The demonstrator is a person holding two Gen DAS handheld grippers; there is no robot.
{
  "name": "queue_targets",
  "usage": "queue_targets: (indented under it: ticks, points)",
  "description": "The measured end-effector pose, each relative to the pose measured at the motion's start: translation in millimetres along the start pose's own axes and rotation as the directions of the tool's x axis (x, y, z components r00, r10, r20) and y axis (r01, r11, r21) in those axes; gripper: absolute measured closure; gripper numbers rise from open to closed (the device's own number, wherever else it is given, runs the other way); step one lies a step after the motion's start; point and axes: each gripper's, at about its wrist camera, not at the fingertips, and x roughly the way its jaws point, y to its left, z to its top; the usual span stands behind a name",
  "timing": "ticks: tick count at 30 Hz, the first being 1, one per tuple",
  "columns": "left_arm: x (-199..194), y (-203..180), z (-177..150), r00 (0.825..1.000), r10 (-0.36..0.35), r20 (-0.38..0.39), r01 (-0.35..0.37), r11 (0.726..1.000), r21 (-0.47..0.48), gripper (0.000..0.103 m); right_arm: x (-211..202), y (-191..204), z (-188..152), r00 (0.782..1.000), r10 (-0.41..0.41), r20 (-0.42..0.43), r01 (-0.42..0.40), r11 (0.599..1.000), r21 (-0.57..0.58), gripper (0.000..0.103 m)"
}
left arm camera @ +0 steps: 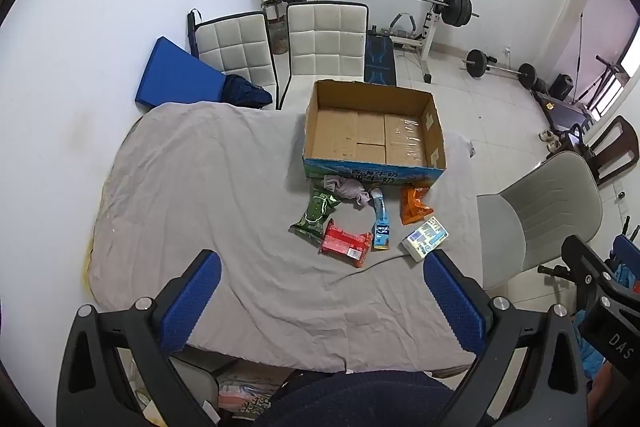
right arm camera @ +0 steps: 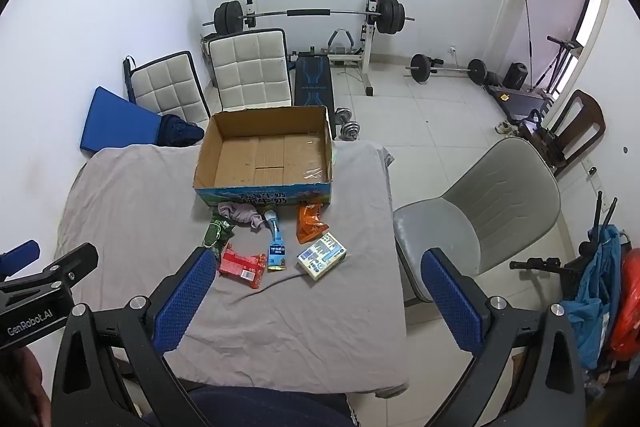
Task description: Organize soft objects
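Both the left gripper [left arm camera: 322, 291] and the right gripper [right arm camera: 318, 291] have wide fingers, holding nothing. In mid-frame, an empty cardboard box [left arm camera: 434, 131] sits on the gray bench [left arm camera: 200, 187]. Snack packets [left arm camera: 346, 245] lie just below it.

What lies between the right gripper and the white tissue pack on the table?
Nothing visible: only bare grey cloth separates the open right gripper from the white tissue pack. The cardboard box beyond holds nothing.
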Motion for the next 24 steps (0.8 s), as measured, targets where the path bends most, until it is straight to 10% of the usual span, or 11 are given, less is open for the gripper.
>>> queue_targets:
  ticks: [24]
  points:
    - [-0.3,-0.5,-0.2,1.000,0.002,0.006,-0.002,1.000,0.003,0.000,-6.5,-1.5,-3.3,1.000,-0.005,0.003,0.005,1.000,-0.006,0.000]
